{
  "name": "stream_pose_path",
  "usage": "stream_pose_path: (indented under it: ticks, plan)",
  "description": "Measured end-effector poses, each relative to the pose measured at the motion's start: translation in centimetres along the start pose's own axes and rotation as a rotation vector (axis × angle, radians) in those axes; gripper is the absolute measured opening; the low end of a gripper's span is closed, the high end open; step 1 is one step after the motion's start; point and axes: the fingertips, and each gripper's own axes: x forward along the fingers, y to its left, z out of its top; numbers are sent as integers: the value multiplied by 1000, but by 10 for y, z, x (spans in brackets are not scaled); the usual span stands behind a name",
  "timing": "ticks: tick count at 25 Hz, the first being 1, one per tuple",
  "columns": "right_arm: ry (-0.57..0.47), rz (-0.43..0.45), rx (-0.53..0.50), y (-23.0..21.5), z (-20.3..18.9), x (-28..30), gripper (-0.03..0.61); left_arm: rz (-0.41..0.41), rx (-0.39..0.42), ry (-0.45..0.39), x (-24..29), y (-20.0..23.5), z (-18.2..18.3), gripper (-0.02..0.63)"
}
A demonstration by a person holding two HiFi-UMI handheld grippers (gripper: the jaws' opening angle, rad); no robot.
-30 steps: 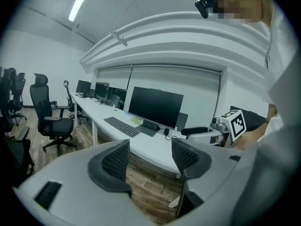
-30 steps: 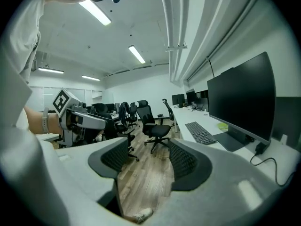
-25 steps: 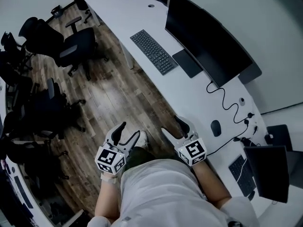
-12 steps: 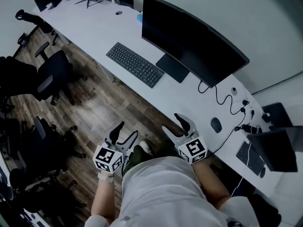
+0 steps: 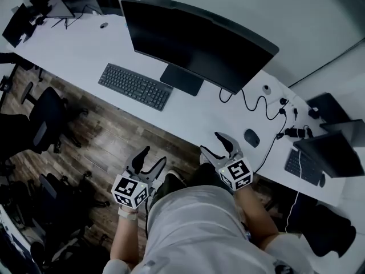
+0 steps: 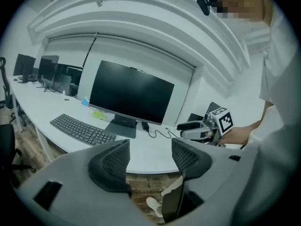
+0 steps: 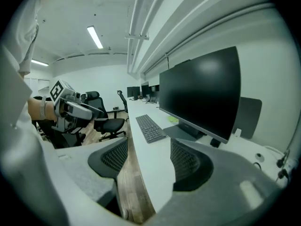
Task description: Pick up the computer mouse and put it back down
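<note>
Nothing of the job is done yet: the computer mouse (image 5: 251,137) sits flat on the white tabletop (image 5: 80,50), untouched, off to the right of the big dark monitor (image 5: 199,41) and close to the near edge, with a loose black cable (image 5: 255,104) snaking on the surface behind it. My right gripper (image 5: 213,145) hangs at the tabletop's near edge, its jaws spread wide with nothing in them. In its own view only the table edge and the wooden floor (image 5: 114,136) show through the gap, the keyboard (image 7: 150,127) lies farther along, and the mouse is nowhere to be seen, so I judge I'm aimed along the tabletop and not at the target. The mouse lies near that gripper, on its right and a little ahead, clearly apart from it. My left gripper (image 5: 153,157) is low over the floor, short of the tabletop, jaws likewise parted and empty, looking across at the monitor stand. So the whole sequence is ahead of me: swing the right gripper round onto the mouse, straddle its sides, close, lift it clear, then set it back down and let go.
</note>
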Motion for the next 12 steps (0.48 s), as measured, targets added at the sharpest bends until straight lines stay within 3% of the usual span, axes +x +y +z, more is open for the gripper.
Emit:
stream_pose_path:
  ticks: [12]
  plan:
    - [143,-130,56,-108,-78,-44,275,-88,23,112,98,-41,6,275]
